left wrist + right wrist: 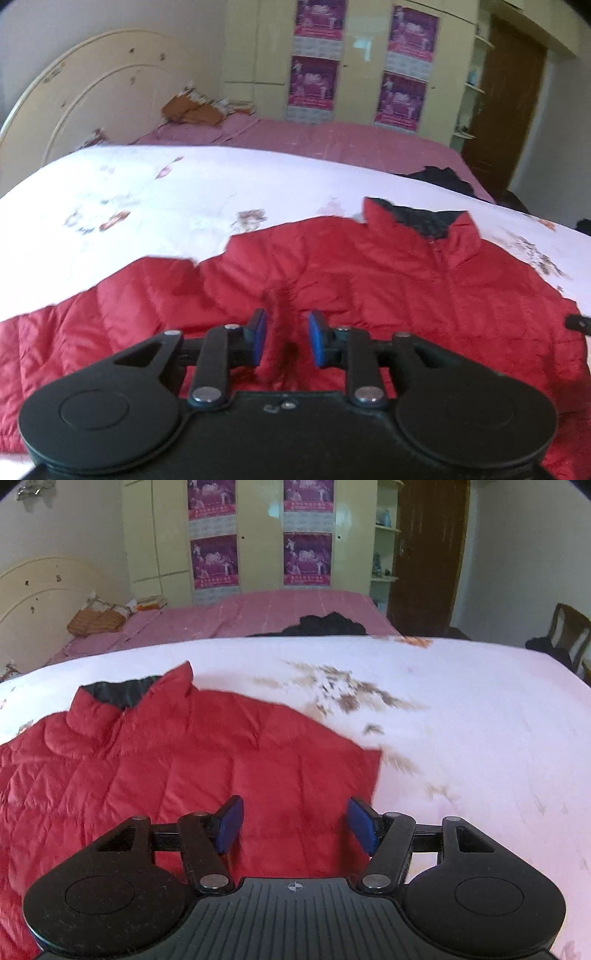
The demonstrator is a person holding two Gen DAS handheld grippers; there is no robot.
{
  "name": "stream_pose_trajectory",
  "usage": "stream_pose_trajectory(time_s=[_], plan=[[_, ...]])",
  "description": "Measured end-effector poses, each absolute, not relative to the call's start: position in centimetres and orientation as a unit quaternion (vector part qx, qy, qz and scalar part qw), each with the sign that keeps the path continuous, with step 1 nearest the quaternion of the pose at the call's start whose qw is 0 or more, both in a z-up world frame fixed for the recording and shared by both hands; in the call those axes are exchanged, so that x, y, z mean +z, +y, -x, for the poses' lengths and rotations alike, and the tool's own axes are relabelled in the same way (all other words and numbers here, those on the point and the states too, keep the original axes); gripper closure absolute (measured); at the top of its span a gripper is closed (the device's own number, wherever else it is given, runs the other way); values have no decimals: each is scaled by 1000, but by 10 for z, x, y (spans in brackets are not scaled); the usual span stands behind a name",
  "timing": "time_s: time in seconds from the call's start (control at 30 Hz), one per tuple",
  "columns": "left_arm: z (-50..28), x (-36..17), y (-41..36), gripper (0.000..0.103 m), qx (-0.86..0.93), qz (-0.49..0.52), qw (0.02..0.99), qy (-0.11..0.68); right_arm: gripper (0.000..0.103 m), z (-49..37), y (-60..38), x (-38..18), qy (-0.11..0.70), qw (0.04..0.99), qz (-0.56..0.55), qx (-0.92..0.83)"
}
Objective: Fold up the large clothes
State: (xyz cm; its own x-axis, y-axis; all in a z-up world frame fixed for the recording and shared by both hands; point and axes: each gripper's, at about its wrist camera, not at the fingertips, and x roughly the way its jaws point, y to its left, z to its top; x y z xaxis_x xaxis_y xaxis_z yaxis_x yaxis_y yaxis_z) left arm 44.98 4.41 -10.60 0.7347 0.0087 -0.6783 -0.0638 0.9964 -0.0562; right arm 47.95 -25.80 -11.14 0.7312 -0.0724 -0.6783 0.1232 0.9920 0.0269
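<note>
A red quilted jacket with a dark-lined collar lies spread flat on a white flowered sheet. My left gripper hovers just over the jacket's body, its blue-padded jaws a little apart with a raised fold of red fabric between them; no grip shows. In the right wrist view the jacket fills the left half, collar at the far left. My right gripper is open wide and empty above the jacket's right edge.
Behind the white sheet lies a pink bedspread with a black garment and an orange pillow. A cream headboard, a wardrobe with purple posters, a brown door and a chair stand around.
</note>
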Motion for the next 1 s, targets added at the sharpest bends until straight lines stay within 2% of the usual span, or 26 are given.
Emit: stream_pose_trajectory(time_s=[0.33,0.43,0.57,0.73,1.0], plan=[[-496,-156,32,78,30,31,907,420,40,-528,-240,-141,389,919,-6,-56],[-495,-157,31,78,32,29,906,420,40,-534,-251,-152,402,913,-8,-67],[-495,-159,31,78,33,24,906,422,40,-524,-246,-140,389,920,-22,-52],[-496,-157,28,78,35,19,905,424,40,-524,-236,-154,405,913,10,-43],[-497,-156,24,78,41,11,902,429,40,-487,-212,-130,383,924,-2,3]])
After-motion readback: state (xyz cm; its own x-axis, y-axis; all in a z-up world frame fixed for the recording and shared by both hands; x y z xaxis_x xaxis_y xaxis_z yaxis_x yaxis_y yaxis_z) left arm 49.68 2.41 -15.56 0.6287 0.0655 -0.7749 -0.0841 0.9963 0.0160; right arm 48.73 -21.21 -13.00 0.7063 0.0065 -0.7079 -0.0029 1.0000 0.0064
